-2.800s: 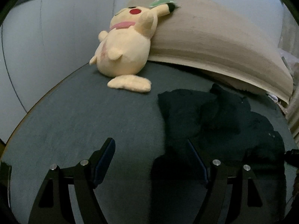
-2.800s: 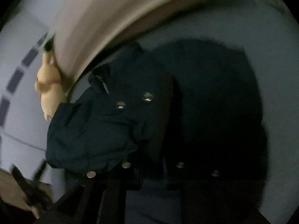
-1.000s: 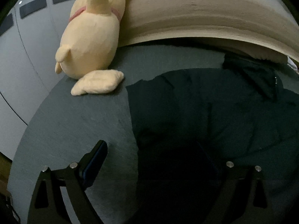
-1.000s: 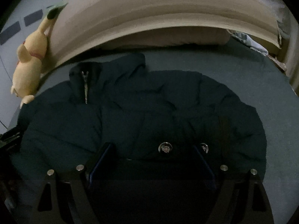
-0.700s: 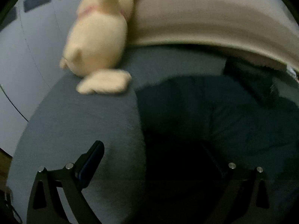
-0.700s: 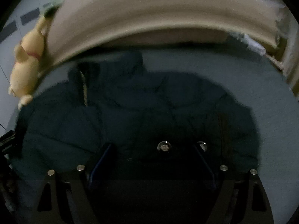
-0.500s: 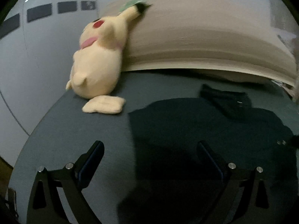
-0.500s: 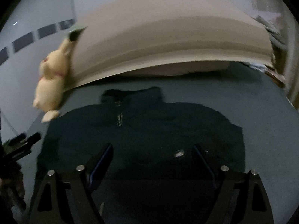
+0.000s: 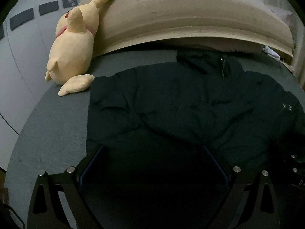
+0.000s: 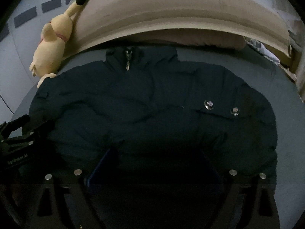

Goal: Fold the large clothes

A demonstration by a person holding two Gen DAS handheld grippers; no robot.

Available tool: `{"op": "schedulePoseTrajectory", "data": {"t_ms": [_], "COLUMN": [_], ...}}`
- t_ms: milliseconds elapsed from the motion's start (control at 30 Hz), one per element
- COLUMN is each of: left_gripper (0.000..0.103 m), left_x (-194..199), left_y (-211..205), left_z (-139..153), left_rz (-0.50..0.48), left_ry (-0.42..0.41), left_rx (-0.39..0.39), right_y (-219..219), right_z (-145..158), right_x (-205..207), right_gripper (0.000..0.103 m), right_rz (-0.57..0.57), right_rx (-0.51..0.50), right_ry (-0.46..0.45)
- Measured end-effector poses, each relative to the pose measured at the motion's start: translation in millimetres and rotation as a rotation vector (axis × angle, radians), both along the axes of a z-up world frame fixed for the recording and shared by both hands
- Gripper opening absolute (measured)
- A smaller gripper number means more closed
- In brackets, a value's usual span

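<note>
Left wrist view is showing the dark jacket [image 9: 190, 103] lying spread on the bed [image 9: 47, 133], collar toward the headboard [image 9: 190, 19], beside a plush [image 9: 74, 43]. Both tools, left [image 9: 152, 164] and right [image 10: 154, 164], are hovering wide apart over its near hem, gripping nothing. Puffy, soft and slippery-looking, it is probably best pinched at hem corners or shoulder seams.

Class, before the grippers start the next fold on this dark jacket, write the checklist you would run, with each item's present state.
1. Jacket spread flat on the bed: ok.
2. Zipper facing up, at the collar: ok.
3. Left gripper open over the hem: ok.
4. Right gripper open over the hem: ok.
5. Plush toy off the jacket: cannot tell; its foot lies at the sleeve edge.
6. Snaps fastened: cannot tell.
</note>
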State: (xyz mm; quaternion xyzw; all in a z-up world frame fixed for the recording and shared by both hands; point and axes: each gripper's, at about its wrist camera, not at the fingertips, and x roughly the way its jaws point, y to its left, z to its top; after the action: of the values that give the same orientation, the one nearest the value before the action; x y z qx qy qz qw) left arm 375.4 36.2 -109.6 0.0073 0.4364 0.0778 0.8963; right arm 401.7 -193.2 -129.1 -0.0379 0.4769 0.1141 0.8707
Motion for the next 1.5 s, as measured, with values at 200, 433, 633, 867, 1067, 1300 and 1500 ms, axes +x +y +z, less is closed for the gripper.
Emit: {"op": "schedulePoseTrajectory", "data": {"t_ms": [200, 433, 633, 867, 1067, 1300, 1500], "left_gripper": [0.1, 0.101, 0.101, 0.101, 0.101, 0.095, 0.037], "left_x": [2, -1, -30, -1, 38, 59, 74], "left_y": [1, 3, 64, 145, 155, 141, 125], "left_z": [-7, 0, 38, 16, 0, -17, -16], "left_rz": [0.0, -0.008, 0.03, 0.167, 0.137, 0.096, 0.021], "left_ry": [0.014, 0.051, -0.069, 0.004, 0.043, 0.058, 0.089], "left_rx": [-0.001, -0.014, -0.159, -0.393, -0.474, -0.384, -0.349], "right_y": [3, 0, -82, -209, -222, -192, -176], "right_z": [-8, -3, 57, 37, -1, -20, -16], "right_x": [9, 12, -10, 22, 69, 81, 86], "right_gripper": [0.096, 0.099, 0.099, 0.099, 0.099, 0.033, 0.023], "right_rz": [-0.008, -0.008, -0.12, -0.386, -0.357, -0.248, -0.227], "right_rx": [-0.001, -0.004, 0.28, 0.485, 0.591, 0.487, 0.31], "right_ry": [0.015, 0.062, -0.043, 0.056, 0.164, 0.232, 0.196]}}
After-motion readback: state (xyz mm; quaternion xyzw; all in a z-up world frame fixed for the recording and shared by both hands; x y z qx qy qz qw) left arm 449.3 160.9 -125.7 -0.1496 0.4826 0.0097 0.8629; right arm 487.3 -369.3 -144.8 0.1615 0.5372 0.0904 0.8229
